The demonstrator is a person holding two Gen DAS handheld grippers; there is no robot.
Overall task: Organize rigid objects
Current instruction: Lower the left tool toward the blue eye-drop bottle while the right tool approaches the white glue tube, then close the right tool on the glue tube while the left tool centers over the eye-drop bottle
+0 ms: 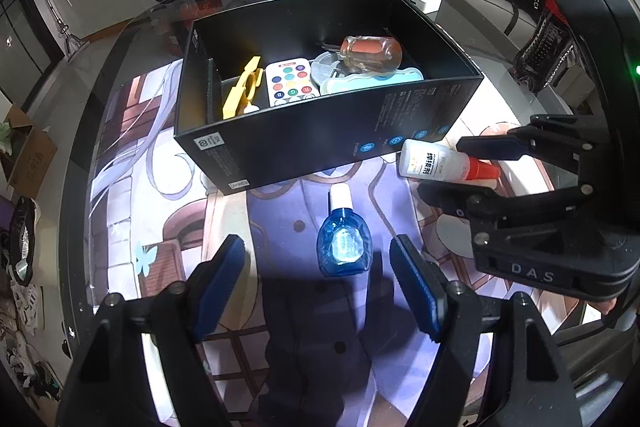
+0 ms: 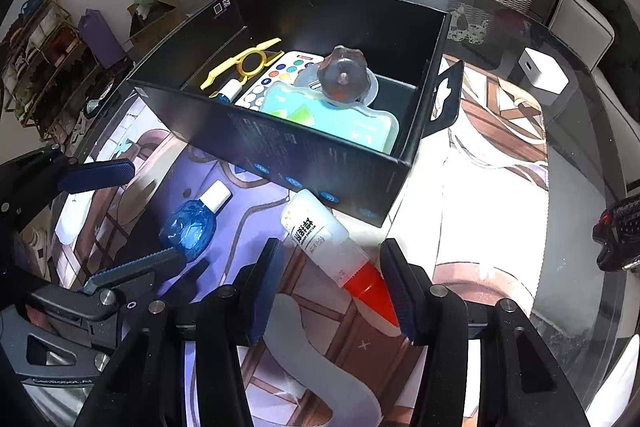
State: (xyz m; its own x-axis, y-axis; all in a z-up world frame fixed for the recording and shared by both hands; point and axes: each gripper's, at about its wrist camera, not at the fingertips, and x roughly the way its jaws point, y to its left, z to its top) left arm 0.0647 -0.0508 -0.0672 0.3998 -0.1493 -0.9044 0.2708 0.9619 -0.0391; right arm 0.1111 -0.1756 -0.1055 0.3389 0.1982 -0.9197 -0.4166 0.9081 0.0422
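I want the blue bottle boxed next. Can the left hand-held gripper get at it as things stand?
Probably yes: the blue bottle lies flat between the left hand-held gripper's open fingers, with nothing covering it.

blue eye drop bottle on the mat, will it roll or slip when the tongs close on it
The blue eye drop bottle lies flat on its broad faceted side, so it probably won't roll. Its glossy plastic looks slippery and may squirt out of the left tongs. It looks small, rigid and likely light.
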